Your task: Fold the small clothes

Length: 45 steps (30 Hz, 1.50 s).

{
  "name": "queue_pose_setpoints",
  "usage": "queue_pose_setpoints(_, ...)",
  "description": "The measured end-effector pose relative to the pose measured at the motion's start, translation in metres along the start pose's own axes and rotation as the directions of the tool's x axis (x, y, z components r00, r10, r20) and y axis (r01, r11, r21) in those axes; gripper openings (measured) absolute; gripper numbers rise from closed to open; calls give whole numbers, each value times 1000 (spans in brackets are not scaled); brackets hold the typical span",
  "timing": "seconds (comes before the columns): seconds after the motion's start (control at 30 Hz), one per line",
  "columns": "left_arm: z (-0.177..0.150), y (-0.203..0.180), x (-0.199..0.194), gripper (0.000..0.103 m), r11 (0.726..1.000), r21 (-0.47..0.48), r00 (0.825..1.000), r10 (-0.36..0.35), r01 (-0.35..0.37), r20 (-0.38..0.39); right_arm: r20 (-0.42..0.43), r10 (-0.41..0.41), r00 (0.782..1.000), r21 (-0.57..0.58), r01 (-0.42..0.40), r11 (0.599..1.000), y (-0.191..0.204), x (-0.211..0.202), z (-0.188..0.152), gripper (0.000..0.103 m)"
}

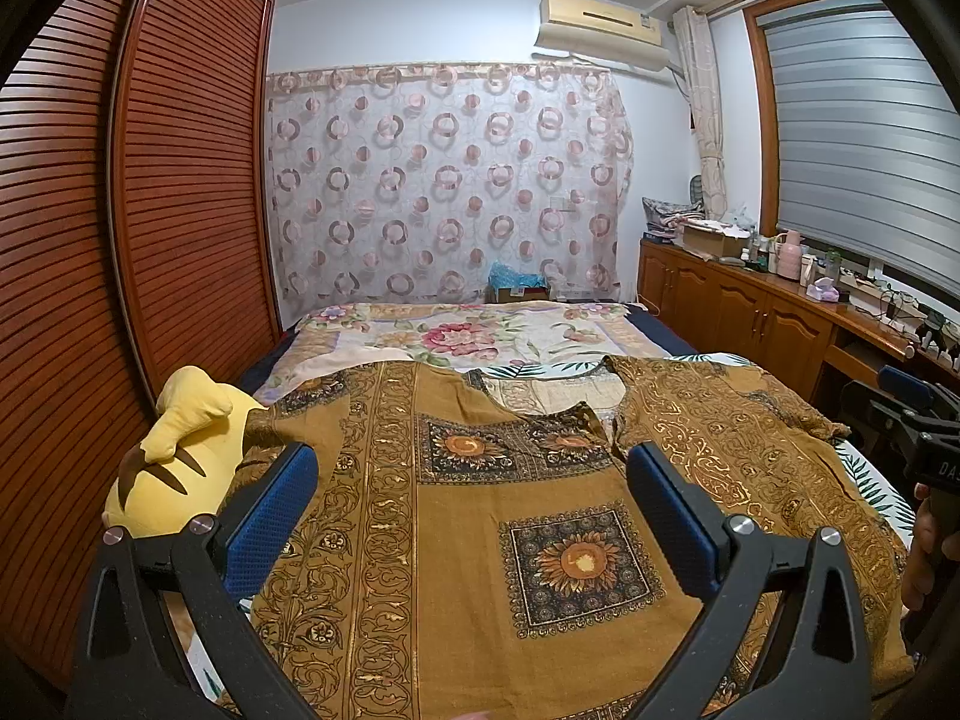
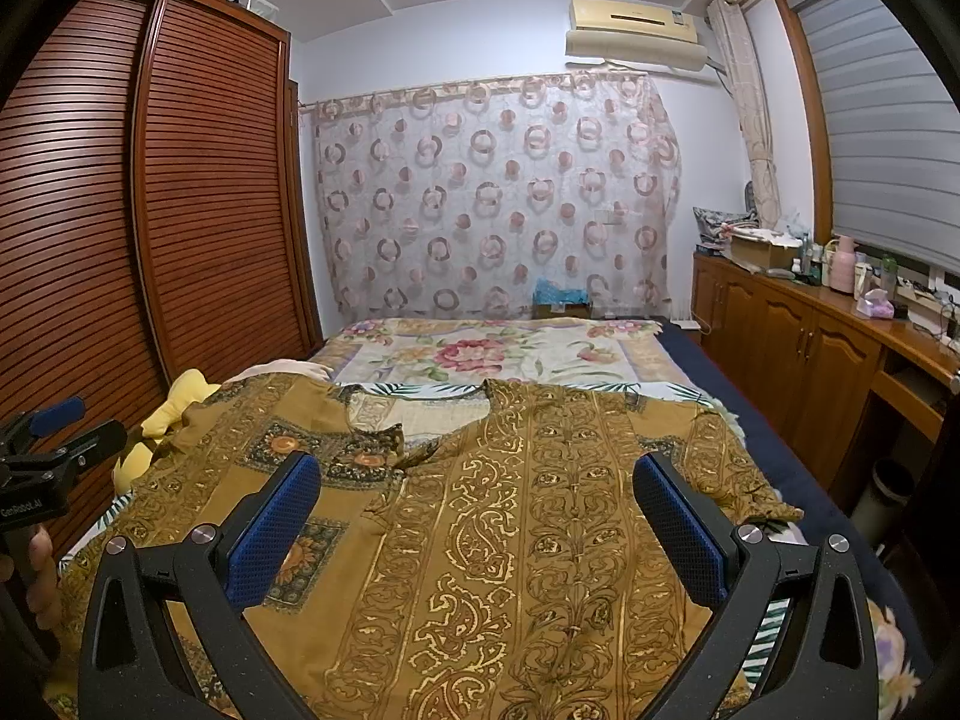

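**A patterned top laid out flat, both grippers poised above it**

The bedroom was narrow: a dark louvred wooden wardrobe [image 1: 120, 210] ran along one side, a sheer curtain with pink rings [image 1: 444, 180] hung on the far wall, and a low wooden cabinet [image 2: 798, 348] cluttered with bottles stood under the window. On the bed with its floral quilt [image 1: 468, 336] lay the mustard-brown printed top with gold scrollwork and sunflower squares [image 1: 480, 510], spread face up, neckline toward the far wall, sleeves out to either side. It looked smoothed out like that so its edges could be reached for a first fold. A yellow plush toy [image 1: 180, 462] sat just beside the garment's left sleeve, against the wardrobe.

The left gripper [image 1: 471, 474] hung over the top's left half, its blue-padded fingers [image 1: 276, 516] spread wide with nothing between them. The right gripper [image 2: 477, 480] hovered over the right half, equally wide and empty. I judged folding had not begun; each tool seemed placed to take its own side.
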<state>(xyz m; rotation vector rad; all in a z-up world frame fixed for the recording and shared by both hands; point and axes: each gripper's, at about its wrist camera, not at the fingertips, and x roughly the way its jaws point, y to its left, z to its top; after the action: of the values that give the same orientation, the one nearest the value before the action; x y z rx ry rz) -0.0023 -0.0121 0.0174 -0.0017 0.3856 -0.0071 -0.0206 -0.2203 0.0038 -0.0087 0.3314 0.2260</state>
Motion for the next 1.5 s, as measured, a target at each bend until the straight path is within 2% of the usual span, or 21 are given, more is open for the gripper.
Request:
queue_pose_setpoints(0.4,0,0,0,103,1000,1,1000,0,0,0,5,13,1000,-13,-13,1000,2,0,2,103)
queue_pose_setpoints(0.7,-10,7,13,103,1000,-4,999,9,-9,-45,-17,58,998,-35,-58,998,5,9,1,103)
queue_pose_setpoints(1.3,-40,80,44,103,1000,-22,987,-10,7,-161,-102,144,984,-111,-155,982,11,43,10,103)
queue_pose_setpoints(1.5,-47,109,56,103,999,-25,975,28,-34,-220,-149,173,973,-144,-195,970,15,58,14,103)
